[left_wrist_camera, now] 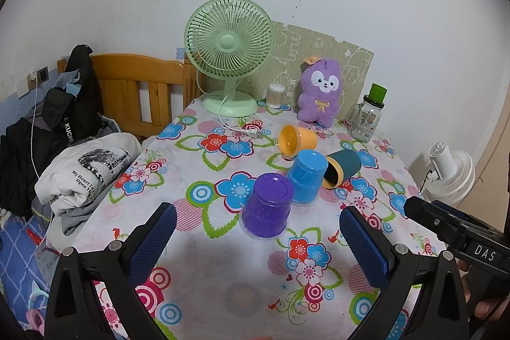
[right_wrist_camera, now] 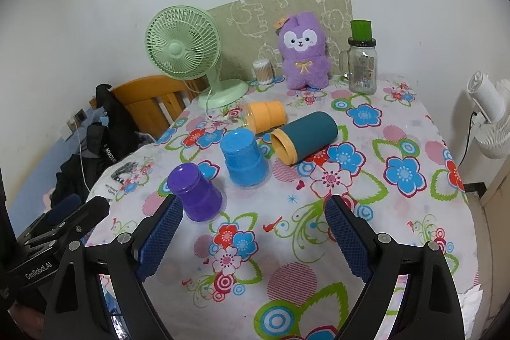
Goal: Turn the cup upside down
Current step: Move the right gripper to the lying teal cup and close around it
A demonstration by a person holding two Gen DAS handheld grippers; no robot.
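A purple cup (left_wrist_camera: 267, 206) (right_wrist_camera: 196, 193) and a blue cup (left_wrist_camera: 306, 176) (right_wrist_camera: 244, 160) stand upside down on the flowered tablecloth (left_wrist_camera: 223, 260) (right_wrist_camera: 255, 244). An orange cup (left_wrist_camera: 296, 140) (right_wrist_camera: 266, 116) and a dark teal cup with a yellow rim (left_wrist_camera: 341, 168) (right_wrist_camera: 306, 136) lie on their sides behind them. My left gripper (left_wrist_camera: 258, 231) is open and empty, just in front of the purple cup. My right gripper (right_wrist_camera: 253, 219) is open and empty, to the right of the purple cup and in front of the blue one.
A green desk fan (left_wrist_camera: 228, 53) (right_wrist_camera: 185, 53), a purple plush toy (left_wrist_camera: 322, 91) (right_wrist_camera: 302, 50), a glass jar with a green lid (left_wrist_camera: 366, 117) (right_wrist_camera: 361, 62) and a cotton-swab box (left_wrist_camera: 275, 96) stand at the back. Folded clothes (left_wrist_camera: 86, 171) and a wooden headboard (left_wrist_camera: 137, 91) are left of the table; a white fan (right_wrist_camera: 491, 117) is right.
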